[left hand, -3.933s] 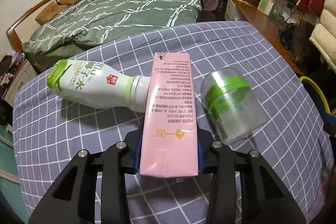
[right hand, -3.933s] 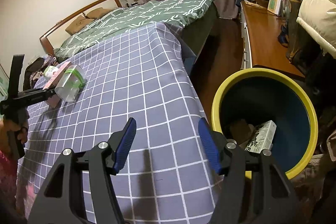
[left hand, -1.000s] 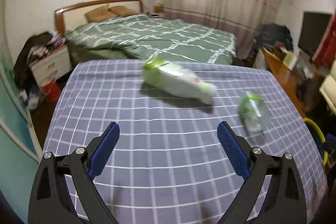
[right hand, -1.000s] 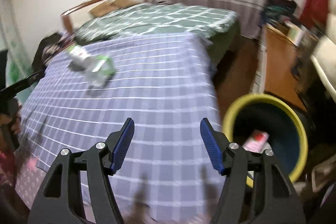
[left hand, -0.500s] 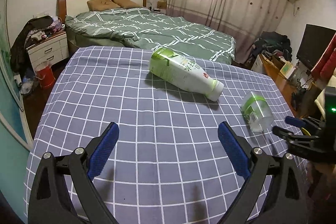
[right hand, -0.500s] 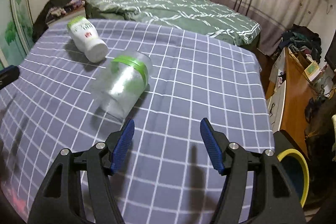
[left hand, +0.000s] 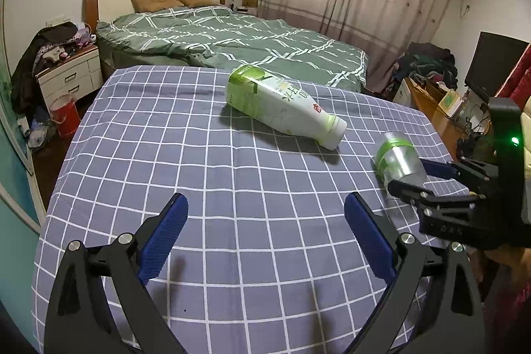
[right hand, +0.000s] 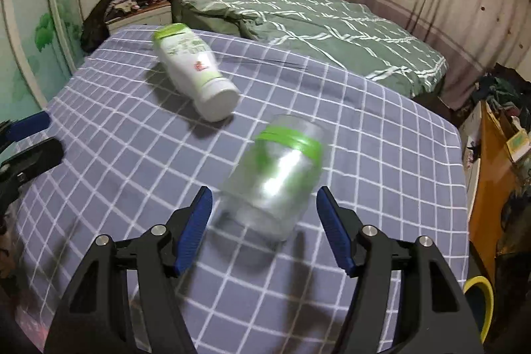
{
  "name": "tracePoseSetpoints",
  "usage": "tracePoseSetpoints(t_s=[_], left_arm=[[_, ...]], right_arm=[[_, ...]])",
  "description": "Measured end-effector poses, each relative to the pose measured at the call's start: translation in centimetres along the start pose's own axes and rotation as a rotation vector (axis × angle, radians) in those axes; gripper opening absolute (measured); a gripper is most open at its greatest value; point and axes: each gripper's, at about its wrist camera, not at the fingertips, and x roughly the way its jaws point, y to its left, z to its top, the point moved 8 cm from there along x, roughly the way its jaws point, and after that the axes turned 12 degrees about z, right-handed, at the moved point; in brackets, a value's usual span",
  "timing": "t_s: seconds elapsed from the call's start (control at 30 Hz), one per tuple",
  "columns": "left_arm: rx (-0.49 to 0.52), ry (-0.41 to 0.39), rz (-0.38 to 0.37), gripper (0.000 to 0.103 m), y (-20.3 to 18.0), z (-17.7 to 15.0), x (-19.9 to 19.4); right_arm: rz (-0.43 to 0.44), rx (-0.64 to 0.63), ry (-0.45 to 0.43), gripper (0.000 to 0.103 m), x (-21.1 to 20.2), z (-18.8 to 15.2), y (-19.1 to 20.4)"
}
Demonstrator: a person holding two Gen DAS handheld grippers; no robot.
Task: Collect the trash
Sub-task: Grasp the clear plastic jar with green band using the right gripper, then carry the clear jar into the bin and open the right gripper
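On the checked cloth, two pieces of trash lie between the grippers.

Across the soft grey-blue tablecloth (left hand: 199,155), ruled in thin white squares, a clear plastic cup (right hand: 275,175) with a bright green band lies on its side, glossy and slightly blurred. The right gripper (right hand: 262,224) has its blue-padded fingers spread to either side of the cup's wide end, close beside it but with gaps showing, so it grips nothing. Just beyond the cup lies a white plastic bottle (left hand: 282,105), smooth and rounded, with a green label end and a flat white cap pointing toward the cup. The left gripper (left hand: 265,228) hangs wide open above bare cloth, well apart from both, holding nothing. A curved yellow bin rim (right hand: 481,304) peeks past the table's right edge.
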Motion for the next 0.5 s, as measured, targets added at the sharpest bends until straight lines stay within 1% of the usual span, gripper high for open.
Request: tracePoseSetpoints(t_s=[0.1, 0.33, 0.4, 0.43, 0.47, 0.5], left_arm=[[-0.006, 0.004, -0.008, 0.094, -0.2, -0.1, 0.2], [0.008, 0.007, -0.020, 0.094, -0.9, -0.3, 0.1], [0.010, 0.005, -0.021, 0.094, -0.9, -0.4, 0.0], [0.010, 0.004, -0.022, 0.094, -1.0, -0.4, -0.1], [0.010, 0.001, -0.023, 0.094, -1.0, -0.3, -0.2], [0.011, 0.000, -0.023, 0.094, -1.0, -0.3, -0.2]], right_arm=[[-0.004, 0.042, 0.013, 0.063, 0.5, 0.1, -0.8], [-0.016, 0.077, 0.027, 0.063, 1.7, -0.5, -0.6], [-0.015, 0.099, 0.017, 0.063, 1.9, -0.7, -0.8], [-0.010, 0.110, 0.008, 0.056, 1.9, -0.8, -0.9], [-0.003, 0.125, -0.004, 0.054, 1.8, -0.8, -1.1], [0.002, 0.135, -0.012, 0.053, 1.6, -0.8, -1.3]])
